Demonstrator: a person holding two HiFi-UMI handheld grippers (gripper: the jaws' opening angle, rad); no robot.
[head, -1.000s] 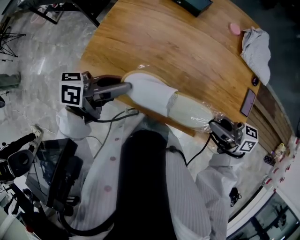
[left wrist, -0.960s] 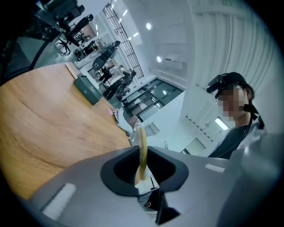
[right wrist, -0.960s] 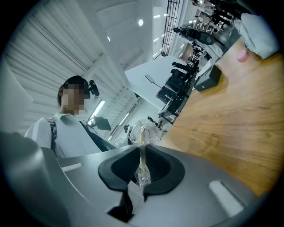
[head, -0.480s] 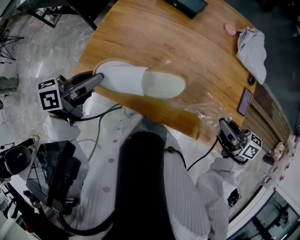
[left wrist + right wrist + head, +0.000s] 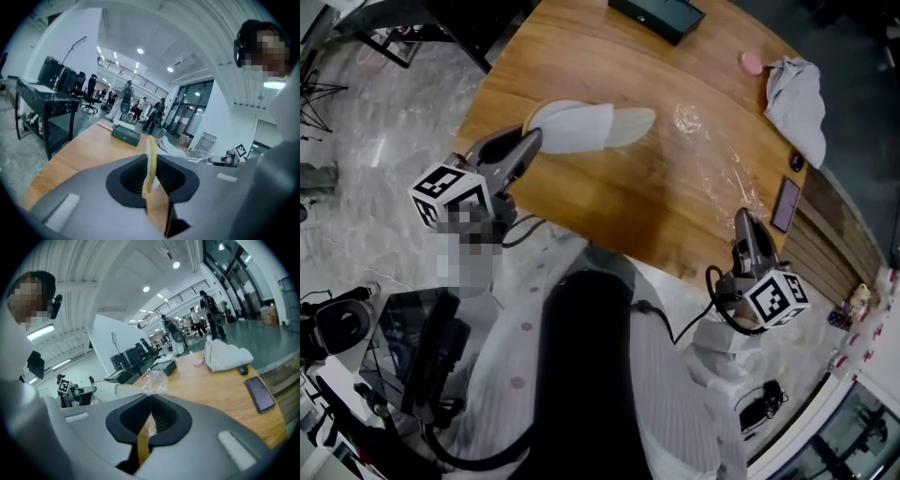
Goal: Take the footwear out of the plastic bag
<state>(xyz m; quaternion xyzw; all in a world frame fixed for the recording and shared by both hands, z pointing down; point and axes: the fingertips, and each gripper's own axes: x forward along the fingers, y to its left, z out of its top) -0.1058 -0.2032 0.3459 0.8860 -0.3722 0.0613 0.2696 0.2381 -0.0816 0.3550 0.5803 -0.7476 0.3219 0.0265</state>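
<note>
White slipper (image 5: 581,127) is out of the bag (image 5: 712,155) now. 1 second ago it lay sheathed in the film at the near edge of the table (image 5: 609,56); since then I have drawn it away to the left, and it hangs in my left gripper (image 5: 532,142) over the far left part of the wood, well apart from the plastic. That gripper's jaws stand narrow, clamped on the thin rim of the slipper (image 5: 150,161), which sits on edge between the pads.

My right gripper (image 5: 742,219) has closed tight in the same second: its jaws are together on a pinch of the clear bag (image 5: 153,380), holding that end near the table's near edge while the rest trails slack and crumpled across the top. It looks empty.

I judge the pull itself done, since the 2 things no longer touch. What remains, I think, is to set the slipper down and let the bag go.
</note>
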